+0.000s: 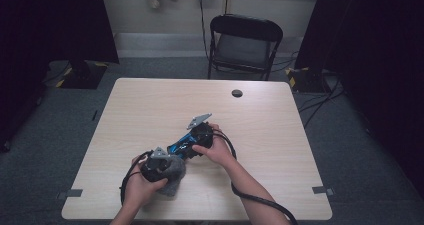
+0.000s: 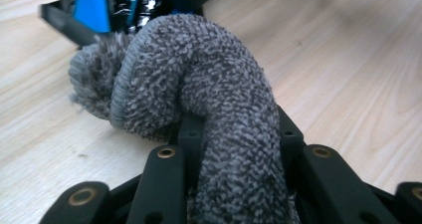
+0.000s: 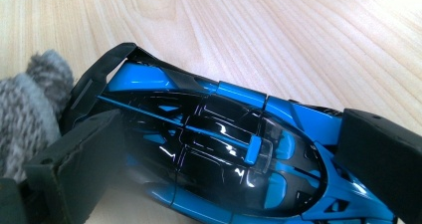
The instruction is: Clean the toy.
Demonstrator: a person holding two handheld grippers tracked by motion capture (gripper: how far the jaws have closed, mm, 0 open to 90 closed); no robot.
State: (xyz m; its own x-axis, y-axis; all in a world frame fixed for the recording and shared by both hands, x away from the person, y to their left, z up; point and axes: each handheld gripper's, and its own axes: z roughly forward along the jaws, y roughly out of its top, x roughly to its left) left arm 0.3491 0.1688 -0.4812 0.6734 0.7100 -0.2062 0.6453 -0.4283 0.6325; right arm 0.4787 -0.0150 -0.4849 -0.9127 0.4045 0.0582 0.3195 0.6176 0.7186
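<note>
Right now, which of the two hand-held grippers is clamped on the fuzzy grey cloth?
The left hand-held gripper, nearer the table's front edge, pinches the grey cloth. The right hand-held gripper straddles the blue toy car instead.

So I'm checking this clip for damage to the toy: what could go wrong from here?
1. The right claw clamps the blue toy car across its glossy body; the hard jaws could scuff the paint or let it slip.
2. The grey sock in the left claw presses by the car's thin rear wing, which might bend or snag.
</note>
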